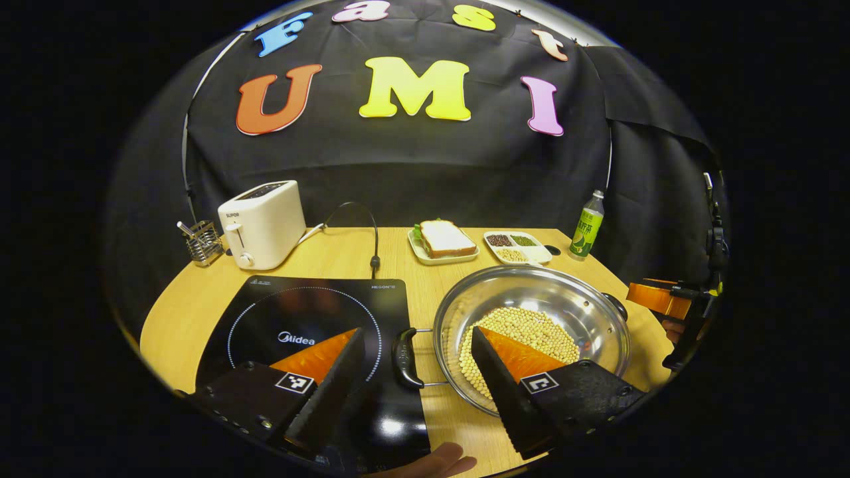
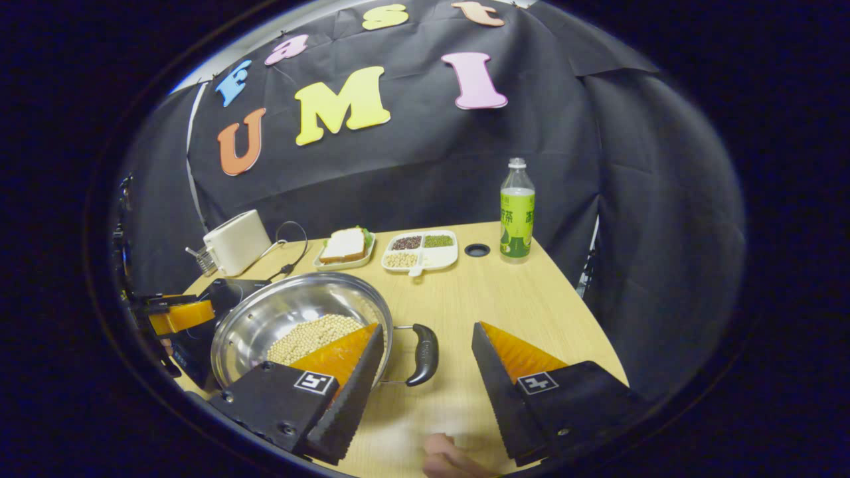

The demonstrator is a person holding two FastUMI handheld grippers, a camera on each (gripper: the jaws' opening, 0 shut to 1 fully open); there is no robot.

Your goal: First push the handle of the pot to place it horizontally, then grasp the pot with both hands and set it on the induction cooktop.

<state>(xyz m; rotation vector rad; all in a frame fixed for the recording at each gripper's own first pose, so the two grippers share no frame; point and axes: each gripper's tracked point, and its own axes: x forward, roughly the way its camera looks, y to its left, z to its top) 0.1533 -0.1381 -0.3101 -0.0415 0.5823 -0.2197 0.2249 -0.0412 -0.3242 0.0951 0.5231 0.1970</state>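
1. Left gripper view: pot (image 1: pixel 531 332), steel with beans in its bowl, sits on the wooden table (image 1: pixel 425 259) ahead of the left gripper (image 1: pixel 418 345) and to its right-finger side. The fingers stand wide apart, holding nothing. The pot's near handle (image 1: pixel 405 357) lies straight ahead in the gap between them, its long axis running fore-and-aft along the fingers. The induction cooktop (image 1: pixel 312 318) lies under and beyond the left finger, just beside that handle.

2. Same view: the right gripper (image 1: pixel 664 302) shows at the far right, past the pot's opposite rim.

3. Right gripper view: the right gripper (image 2: pixel 425 345) is also spread wide and empty. The pot's other handle (image 2: pixel 423 354) sits between its fingers, close to the left one, long axis again along the fingers. The pot body lies to the left-finger side.

4. Judgement: each gripper faces its own handle, so both seem about equally near; the lift looks due once each closes across its handle.
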